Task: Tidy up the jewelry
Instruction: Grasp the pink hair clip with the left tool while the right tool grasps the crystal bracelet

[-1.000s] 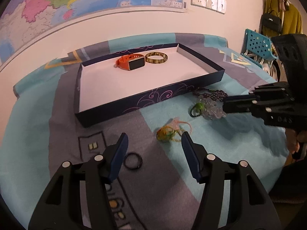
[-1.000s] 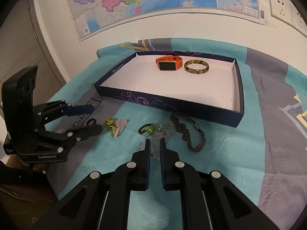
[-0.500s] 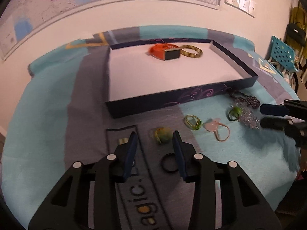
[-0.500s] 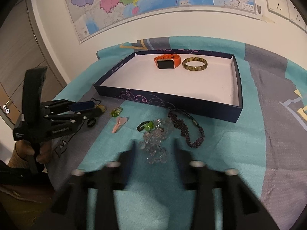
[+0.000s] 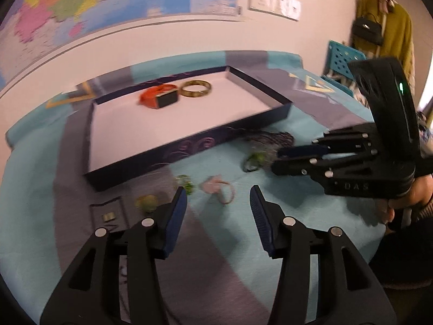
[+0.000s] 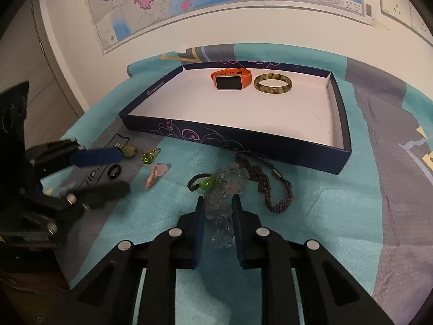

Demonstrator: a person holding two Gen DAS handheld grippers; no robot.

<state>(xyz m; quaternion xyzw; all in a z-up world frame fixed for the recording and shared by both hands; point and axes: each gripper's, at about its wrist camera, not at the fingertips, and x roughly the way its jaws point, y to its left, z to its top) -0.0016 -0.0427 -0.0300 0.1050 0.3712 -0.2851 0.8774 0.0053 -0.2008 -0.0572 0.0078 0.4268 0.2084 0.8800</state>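
Note:
A navy tray [image 6: 235,135] with a white floor holds an orange watch [image 6: 228,81] and a mottled bangle [image 6: 273,86]. My right gripper [image 6: 218,199] is closing; its pads touch a clear bead bracelet [image 6: 219,211] lying between them on the cloth. A black cord bracelet with a green bead [image 6: 203,184] and a dark braided bracelet [image 6: 263,181] lie just beyond. My left gripper [image 5: 217,192] is opening above a pink piece [image 5: 219,189], with nothing pressed between its pads.
Further left on the cloth lie a green trinket [image 6: 148,157], a round yellow-green piece [image 6: 129,150] and a black ring [image 6: 113,170]. A person's hand [image 5: 406,203] holds the right gripper. A wall with a map stands behind the bed. A blue crate [image 5: 343,59] is at the far right.
My right gripper's jaws spread wide, then came in around the clear beads. My left gripper swung left and back toward the right, narrowing and then widening its jaws.

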